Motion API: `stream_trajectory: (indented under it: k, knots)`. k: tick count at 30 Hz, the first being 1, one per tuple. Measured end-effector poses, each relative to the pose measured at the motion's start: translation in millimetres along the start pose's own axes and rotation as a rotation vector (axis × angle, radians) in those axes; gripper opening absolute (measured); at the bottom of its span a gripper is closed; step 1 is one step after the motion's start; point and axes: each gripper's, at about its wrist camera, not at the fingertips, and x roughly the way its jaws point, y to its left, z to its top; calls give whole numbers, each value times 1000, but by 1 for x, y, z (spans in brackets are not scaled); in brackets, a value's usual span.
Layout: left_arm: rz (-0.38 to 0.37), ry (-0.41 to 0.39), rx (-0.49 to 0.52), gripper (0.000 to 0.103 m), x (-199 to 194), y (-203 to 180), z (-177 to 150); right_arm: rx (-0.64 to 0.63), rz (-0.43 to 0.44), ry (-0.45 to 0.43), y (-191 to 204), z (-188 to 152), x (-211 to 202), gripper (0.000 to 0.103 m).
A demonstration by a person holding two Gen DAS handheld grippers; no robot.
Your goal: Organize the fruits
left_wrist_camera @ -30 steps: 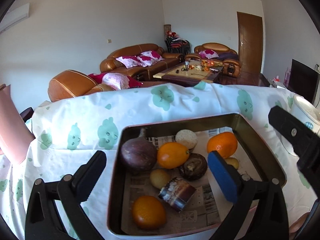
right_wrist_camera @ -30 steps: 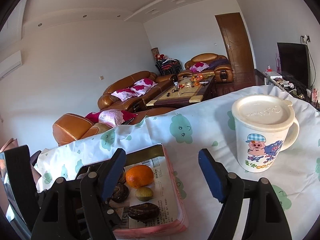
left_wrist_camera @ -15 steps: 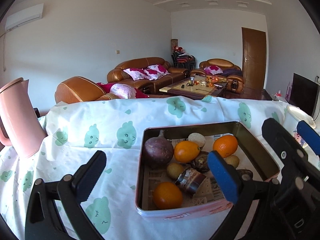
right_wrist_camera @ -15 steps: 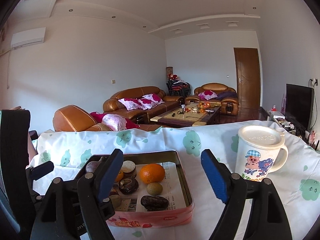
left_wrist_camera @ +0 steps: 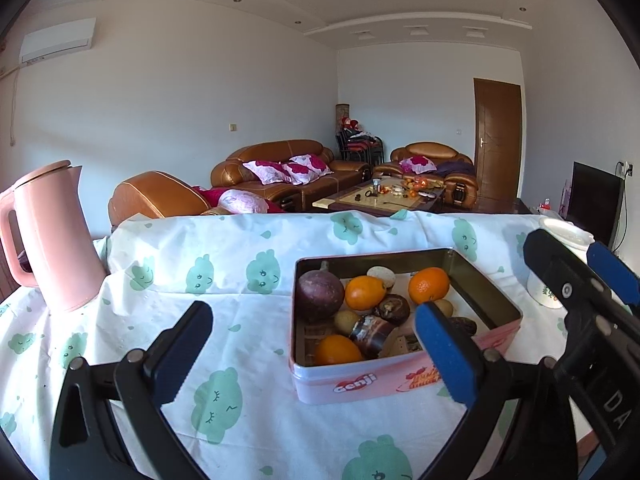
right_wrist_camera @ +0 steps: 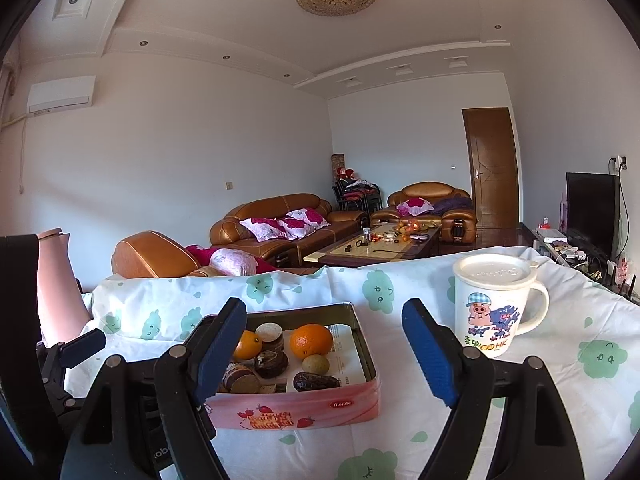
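Your left gripper (left_wrist_camera: 312, 336) has its fingers (left_wrist_camera: 444, 356) spread wide with nothing between them; they hang short of the tin, in front of its near left corner. Your right gripper (right_wrist_camera: 324, 344) is likewise spread and holds nothing, its fingers (right_wrist_camera: 426, 354) framing the tin's right half without touching it. In the left wrist view the two grippers sit close, side by side, on the right of the frame.

The task's things, the fruits, lie inside the pink tin (left_wrist_camera: 400, 376), which stands on the worktop (left_wrist_camera: 240, 360) under a white cloth printed with green figures. The tin floor is lined with newspaper.

Risks, as a judgement:
- The fruits are packed touching one another. Fingers lowered onto one orange may nudge its neighbours or pinch two items at once.
- The round fruits could roll off the pads if gripped off-centre.
- The tin is light and unsecured on loose cloth; a finger catching its wall could drag or tip it.
- Both grippers approach from the same side and may collide over the tin.
- The mug (right_wrist_camera: 494, 308) stands just right of the tin, within reach of a sideways sweep by the right gripper.

Count, from the left wrist view:
- Oranges: three (left_wrist_camera: 428, 285).
- Large purple fruit: one (left_wrist_camera: 319, 295).
- Small greenish-brown fruits: two (left_wrist_camera: 346, 320).
- Dark or brown round items: several, number uncertain; kind cannot be told.
- Tins: one. Lidded mugs: one. Pink kettles (left_wrist_camera: 56, 240): one, well left of the tin.
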Motion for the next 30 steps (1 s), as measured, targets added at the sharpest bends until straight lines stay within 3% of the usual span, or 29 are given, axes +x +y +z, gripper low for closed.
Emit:
stream_trajectory:
  k: [10, 30]
  knots:
    - [-1, -53, -6, 103, -18, 3, -4, 17, -24, -72, -2, -1, -26, 86]
    - [1, -54, -10, 103, -17, 5, -4, 22, -30, -73, 0, -1, -30, 87]
